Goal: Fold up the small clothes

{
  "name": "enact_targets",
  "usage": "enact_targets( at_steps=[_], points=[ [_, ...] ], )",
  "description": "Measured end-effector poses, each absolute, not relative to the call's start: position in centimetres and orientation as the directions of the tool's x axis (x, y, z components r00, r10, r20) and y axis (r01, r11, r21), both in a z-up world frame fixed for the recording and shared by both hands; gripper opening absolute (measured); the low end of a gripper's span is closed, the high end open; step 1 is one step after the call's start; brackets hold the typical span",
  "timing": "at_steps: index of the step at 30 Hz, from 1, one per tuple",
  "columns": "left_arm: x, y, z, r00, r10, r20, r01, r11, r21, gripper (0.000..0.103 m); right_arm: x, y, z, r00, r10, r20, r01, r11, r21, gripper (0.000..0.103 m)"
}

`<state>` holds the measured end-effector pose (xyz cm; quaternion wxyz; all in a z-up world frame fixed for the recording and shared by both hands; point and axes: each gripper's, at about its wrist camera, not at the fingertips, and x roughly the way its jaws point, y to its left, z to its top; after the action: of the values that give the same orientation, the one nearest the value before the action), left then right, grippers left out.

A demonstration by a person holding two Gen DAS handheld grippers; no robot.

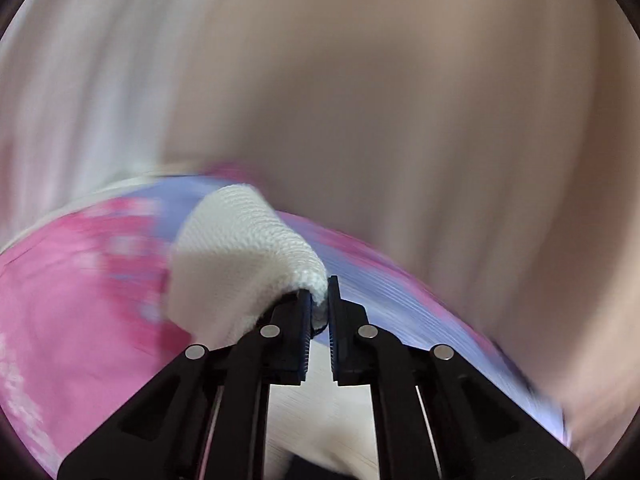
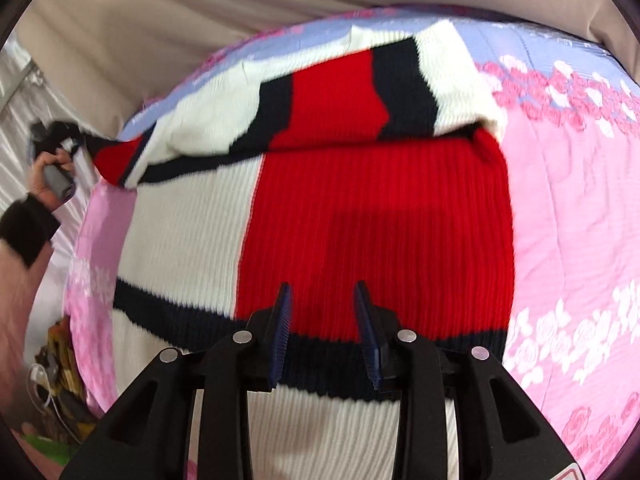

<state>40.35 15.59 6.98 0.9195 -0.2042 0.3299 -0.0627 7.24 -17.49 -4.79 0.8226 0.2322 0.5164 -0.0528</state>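
A knit sweater (image 2: 360,216) in red, white and navy blocks lies on a pink and lilac floral bedspread (image 2: 576,216). Its far part is folded over toward the near part, with a sleeve stretched out to the left. My left gripper (image 2: 52,136) shows at the far left of the right wrist view, holding that sleeve end. In the left wrist view my left gripper (image 1: 320,300) is shut on white knit fabric (image 1: 240,248) of the sweater, lifted over the bedspread (image 1: 72,300); that view is motion-blurred. My right gripper (image 2: 322,300) is open and empty above the sweater's near navy band.
A beige wall or headboard (image 2: 160,32) runs behind the bed. The person's left arm with a dark cuff (image 2: 24,228) is at the left edge. Some cluttered items (image 2: 60,380) lie low at the left beside the bed.
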Motion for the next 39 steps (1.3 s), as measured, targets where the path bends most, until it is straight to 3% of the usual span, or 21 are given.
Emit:
enact_targets(
  at_steps=[2, 4, 8, 10, 12, 15, 21, 24, 28, 29, 30, 31, 33, 35, 36, 38, 39],
  points=[
    [37.0, 7.7, 7.2, 0.715, -0.383, -0.585, 0.154, 0.902, -0.402, 0.007, 7.5, -18.2, -4.4, 0.485, 0.147, -0.862, 0.333, 0.880, 0.338, 0.032],
    [33.3, -0.6, 4.3, 0.585, -0.488, -0.648, 0.278, 0.871, -0.405, 0.008, 7.7, -19.1, -4.3, 0.503, 0.123, -0.855, 0.343, 0.880, 0.328, 0.034],
    [29.3, -7.4, -4.3, 0.363, -0.512, -0.778, 0.234, 0.859, -0.456, 0.022, 7.8, -21.3, -5.2, 0.501, 0.093, -0.860, 0.388, 0.865, 0.319, 0.039],
    [27.1, -6.9, -5.5, 0.368, -0.500, -0.784, 0.183, 0.865, -0.467, 0.034, 7.9, -22.6, -5.5, 0.489, 0.080, -0.869, 0.414, 0.855, 0.312, 0.040],
    [26.2, -3.8, -5.0, 0.429, -0.489, -0.760, 0.125, 0.865, -0.487, 0.060, 8.2, -23.4, -5.1, 0.504, 0.079, -0.860, 0.413, 0.853, 0.320, 0.042],
    [27.3, 2.3, -4.3, 0.543, -0.399, -0.739, -0.020, 0.873, -0.486, 0.074, 10.1, -24.2, -4.4, 0.543, 0.092, -0.835, 0.376, 0.862, 0.340, 0.058],
    [30.7, 11.5, -6.6, 0.547, -0.261, -0.796, -0.340, 0.799, -0.496, 0.072, 18.4, -22.1, -3.8, 0.565, 0.073, -0.822, 0.299, 0.910, 0.287, 0.062],
    [31.5, 13.2, -7.7, 0.530, -0.255, -0.809, -0.402, 0.764, -0.504, 0.064, 23.1, -19.2, -4.3, 0.553, 0.029, -0.833, 0.241, 0.951, 0.193, 0.065],
    [31.3, 12.4, -7.7, 0.525, -0.217, -0.823, -0.391, 0.798, -0.459, 0.062, 27.9, -17.0, -7.4, 0.470, 0.024, -0.883, 0.181, 0.976, 0.123, 0.067],
    [31.2, 12.1, -7.5, 0.521, -0.204, -0.829, -0.388, 0.809, -0.442, 0.061, 28.1, -17.3, -7.7, 0.480, 0.040, -0.876, 0.185, 0.972, 0.146, 0.052],
    [31.2, 12.0, -7.4, 0.520, -0.203, -0.829, -0.388, 0.809, -0.442, 0.060, 27.7, -18.5, -7.5, 0.504, 0.047, -0.862, 0.225, 0.957, 0.184, 0.017],
    [31.4, 12.2, -7.6, 0.524, -0.209, -0.826, -0.388, 0.804, -0.450, 0.060, 26.9, -20.5, -7.1, 0.532, 0.095, -0.842, 0.279, 0.919, 0.279, 0.010],
    [31.7, 12.7, -7.7, 0.530, -0.221, -0.819, -0.386, 0.796, -0.465, 0.060, 23.6, -24.7, -6.4, 0.601, 0.142, -0.786, 0.392, 0.805, 0.446, 0.009],
    [31.0, 12.8, -7.6, 0.531, -0.234, -0.814, -0.382, 0.792, -0.477, 0.061, 19.8, -27.9, -6.9, 0.614, 0.108, -0.782, 0.493, 0.720, 0.488, 0.010],
    [30.4, 12.8, -7.4, 0.540, -0.266, -0.799, -0.378, 0.771, -0.512, 0.065, 18.3, -28.9, -7.5, 0.602, 0.102, -0.792, 0.528, 0.693, 0.491, 0.021],
    [29.8, 12.2, -7.3, 0.547, -0.303, -0.781, -0.377, 0.743, -0.552, 0.071, 16.1, -30.4, -8.9, 0.593, 0.142, -0.793, 0.560, 0.636, 0.532, 0.031],
    [29.7, 11.9, -7.3, 0.545, -0.311, -0.779, -0.384, 0.733, -0.561, 0.074, 15.3, -30.8, -9.2, 0.605, 0.169, -0.778, 0.559, 0.605, 0.567, 0.031]
  ],
)
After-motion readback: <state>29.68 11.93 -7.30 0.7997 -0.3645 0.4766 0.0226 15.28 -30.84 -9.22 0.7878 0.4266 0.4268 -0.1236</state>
